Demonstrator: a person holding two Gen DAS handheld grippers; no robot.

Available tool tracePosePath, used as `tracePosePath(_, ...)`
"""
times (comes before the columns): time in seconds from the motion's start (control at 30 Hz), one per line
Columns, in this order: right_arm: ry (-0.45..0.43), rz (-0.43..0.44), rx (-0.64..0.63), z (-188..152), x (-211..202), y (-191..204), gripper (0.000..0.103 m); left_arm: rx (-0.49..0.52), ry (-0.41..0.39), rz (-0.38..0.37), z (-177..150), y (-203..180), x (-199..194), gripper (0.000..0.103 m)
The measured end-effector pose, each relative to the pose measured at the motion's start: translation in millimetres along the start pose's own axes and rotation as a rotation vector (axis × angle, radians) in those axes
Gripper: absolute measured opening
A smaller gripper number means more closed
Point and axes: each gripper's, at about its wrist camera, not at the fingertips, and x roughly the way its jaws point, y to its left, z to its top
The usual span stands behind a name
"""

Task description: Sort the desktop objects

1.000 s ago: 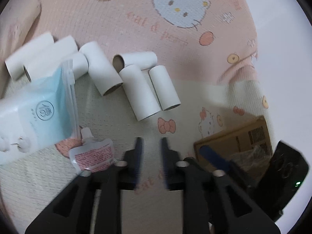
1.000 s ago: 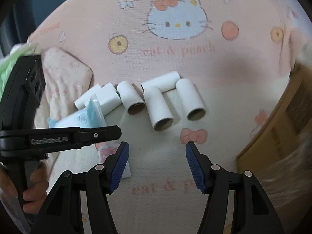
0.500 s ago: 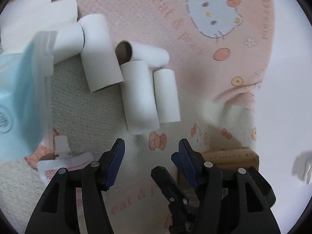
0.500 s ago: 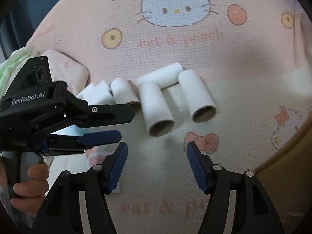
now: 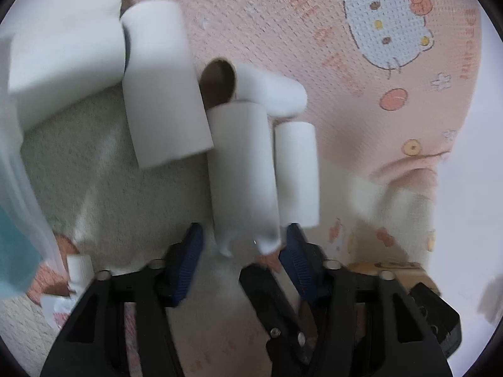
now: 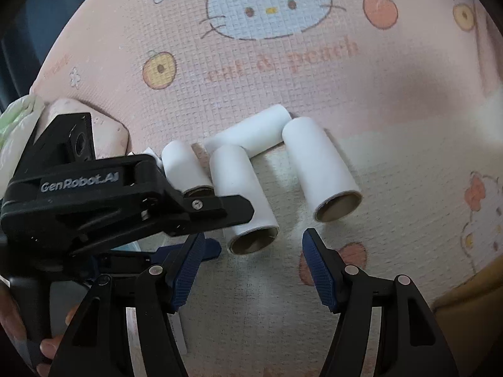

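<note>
Several white cardboard tubes lie on a pink Hello Kitty mat. My left gripper is open, its blue pads on either side of the near end of one tube, not closed on it. That tube shows in the right wrist view with the left gripper reaching to its open end. My right gripper is open and empty, just short of that tube. Another tube lies to its right.
A blue and white packet and a small white pouch lie at the left. A brown cardboard box sits at the right, also at the right wrist view's lower right. More tubes crowd the upper left.
My left gripper has opened wide and moved forward until its pads flank the end of a tube. My right gripper has crept forward and stayed open.
</note>
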Motion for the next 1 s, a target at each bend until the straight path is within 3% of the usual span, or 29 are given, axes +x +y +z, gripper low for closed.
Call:
tracePosePath(0.17,0.031,0.013,-0.029,-4.4,1.8,1.0,0.062,0.065,0.017,0.035,2.0,-12.7,3.5,0.043)
tracePosePath(0.3,0.031,0.013,-0.041,-7.1,0.4,0.9,0.062,0.065,0.049,-0.003,-3.6,-13.0,3.9,0.043)
tracePosePath(0.33,0.03,0.015,-0.041,-6.3,0.4,0.2,0.062,0.067,0.053,-0.012,-5.1,-13.4,3.4,0.041)
tracePosePath(0.37,0.03,0.017,-0.04,-6.4,-0.4,0.0,0.062,0.074,0.052,-0.008,-6.4,-13.6,2.1,0.028)
tracePosePath(0.4,0.021,0.02,-0.037,-6.2,-2.5,-0.7,0.062,0.09,0.04,0.011,-7.8,-14.7,-0.4,0.026)
tracePosePath(0.63,0.028,0.008,-0.075,-6.6,-7.8,1.2,0.063,0.079,0.081,-0.023,-6.7,-5.5,0.8,0.025)
tracePosePath(0.7,0.026,-0.002,-0.084,-5.5,-3.7,0.5,0.063,0.046,0.086,-0.062,-6.2,-0.1,2.0,0.025)
tracePosePath(0.73,0.019,-0.01,-0.081,-5.7,-4.0,-0.6,0.063,0.025,0.082,-0.084,-5.2,2.1,1.6,0.026)
tracePosePath(0.83,0.024,-0.009,-0.064,-2.8,-1.1,-3.7,0.063,-0.022,0.034,-0.152,-0.4,7.1,-4.5,0.05)
tracePosePath(0.9,0.035,0.006,-0.052,-1.3,0.6,-6.5,0.063,-0.022,0.006,-0.164,3.6,5.3,-7.5,0.051)
tracePosePath(1.0,0.045,0.01,-0.039,-0.8,2.7,-8.2,0.063,0.026,0.017,-0.112,9.3,-1.6,-1.3,0.051)
